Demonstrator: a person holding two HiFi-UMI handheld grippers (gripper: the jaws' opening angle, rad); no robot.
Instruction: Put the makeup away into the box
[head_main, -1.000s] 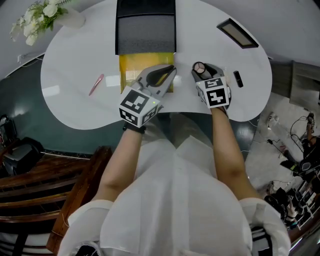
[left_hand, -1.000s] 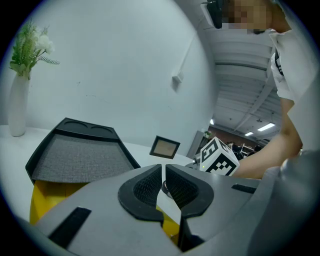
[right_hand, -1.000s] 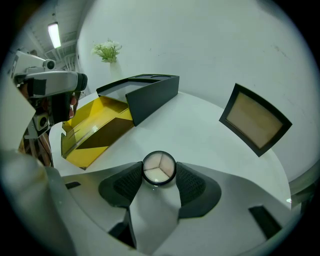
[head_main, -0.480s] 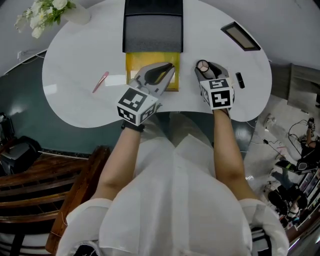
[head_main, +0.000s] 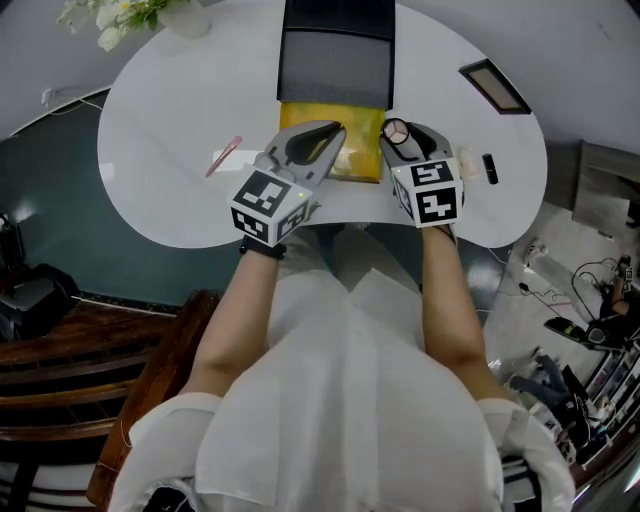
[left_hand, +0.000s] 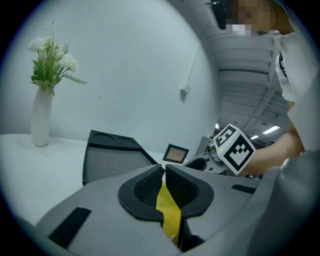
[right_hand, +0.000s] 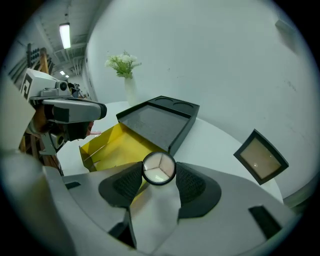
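Note:
An open yellow box (head_main: 358, 152) lies on the white table in front of its black lid (head_main: 335, 65). My left gripper (head_main: 333, 132) is shut on the box's near wall; the yellow wall (left_hand: 167, 210) shows pinched between its pads. My right gripper (head_main: 402, 137) is shut on a round compact (head_main: 397, 130) with three pale shades, held just at the box's right edge. In the right gripper view the compact (right_hand: 159, 167) sits between the pads, with the yellow box (right_hand: 112, 142) below and to the left.
A pink stick-like item (head_main: 223, 157) lies left of the box. A square framed palette (head_main: 493, 85) and a small black item (head_main: 489, 168) lie to the right. A white vase of flowers (left_hand: 41, 117) stands at the far left. The table's front edge curves under my hands.
My right gripper has carried the compact left, from well clear of the box to its right edge. My left gripper has kept its hold on the box wall.

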